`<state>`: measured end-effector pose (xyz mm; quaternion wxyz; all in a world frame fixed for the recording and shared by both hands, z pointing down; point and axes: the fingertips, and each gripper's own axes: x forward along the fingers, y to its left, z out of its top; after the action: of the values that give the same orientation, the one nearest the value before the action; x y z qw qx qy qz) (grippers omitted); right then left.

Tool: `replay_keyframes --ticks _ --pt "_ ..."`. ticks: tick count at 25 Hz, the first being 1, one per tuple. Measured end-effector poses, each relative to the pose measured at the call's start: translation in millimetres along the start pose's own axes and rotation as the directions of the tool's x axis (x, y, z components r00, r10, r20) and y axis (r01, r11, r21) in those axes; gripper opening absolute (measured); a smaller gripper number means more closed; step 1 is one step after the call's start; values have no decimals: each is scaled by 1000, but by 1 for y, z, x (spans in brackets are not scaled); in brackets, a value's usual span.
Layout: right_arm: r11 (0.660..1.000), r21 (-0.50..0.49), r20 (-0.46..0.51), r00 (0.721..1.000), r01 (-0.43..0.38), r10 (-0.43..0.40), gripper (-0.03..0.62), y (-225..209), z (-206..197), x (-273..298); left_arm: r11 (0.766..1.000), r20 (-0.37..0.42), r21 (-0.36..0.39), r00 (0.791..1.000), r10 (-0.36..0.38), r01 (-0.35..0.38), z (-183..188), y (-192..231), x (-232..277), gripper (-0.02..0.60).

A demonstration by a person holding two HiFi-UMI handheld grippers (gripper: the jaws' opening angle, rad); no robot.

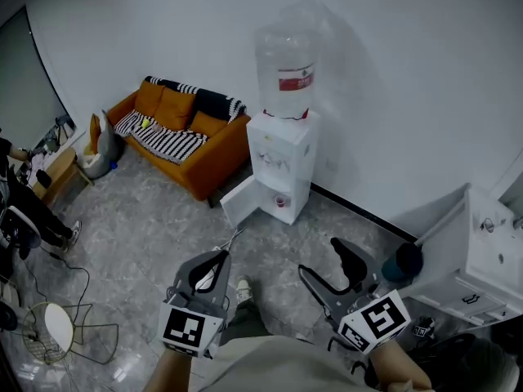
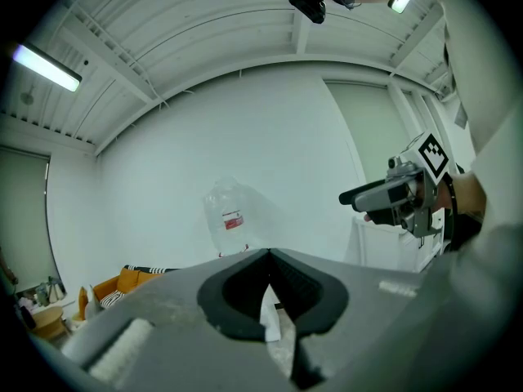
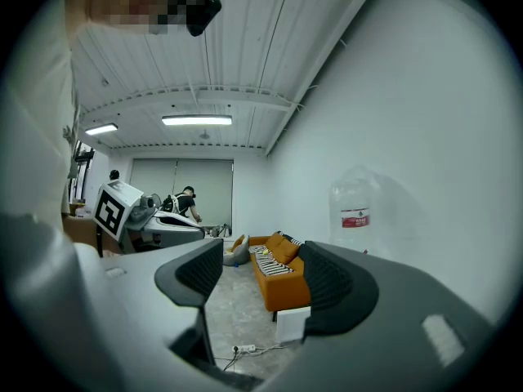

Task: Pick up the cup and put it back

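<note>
Right gripper (image 1: 323, 260), jaws spread and empty, faces the water dispenser (image 1: 282, 166) at frame centre, seemingly readied for its cup (image 1: 282, 202) (left gripper (image 1: 219, 260) closed).

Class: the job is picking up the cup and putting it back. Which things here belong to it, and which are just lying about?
Job: left hand-held gripper, shut; right hand-held gripper, open, empty; water dispenser; small cup, seemingly, in its open lower compartment.
Lying about: orange sofa; striped blanket; white cabinet.

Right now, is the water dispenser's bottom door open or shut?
Open: the door swings outward from the water dispenser, exposing a small cup inside.
</note>
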<state>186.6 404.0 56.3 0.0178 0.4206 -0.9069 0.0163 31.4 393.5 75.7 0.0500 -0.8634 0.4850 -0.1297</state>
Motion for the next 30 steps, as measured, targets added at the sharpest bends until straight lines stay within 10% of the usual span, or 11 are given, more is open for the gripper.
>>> replay_keyframes --ticks 30 --pt "982 24 -142 973 186 -181 311 -121 5 366 988 -19 68 990 -137 138 -35 330 233 2"
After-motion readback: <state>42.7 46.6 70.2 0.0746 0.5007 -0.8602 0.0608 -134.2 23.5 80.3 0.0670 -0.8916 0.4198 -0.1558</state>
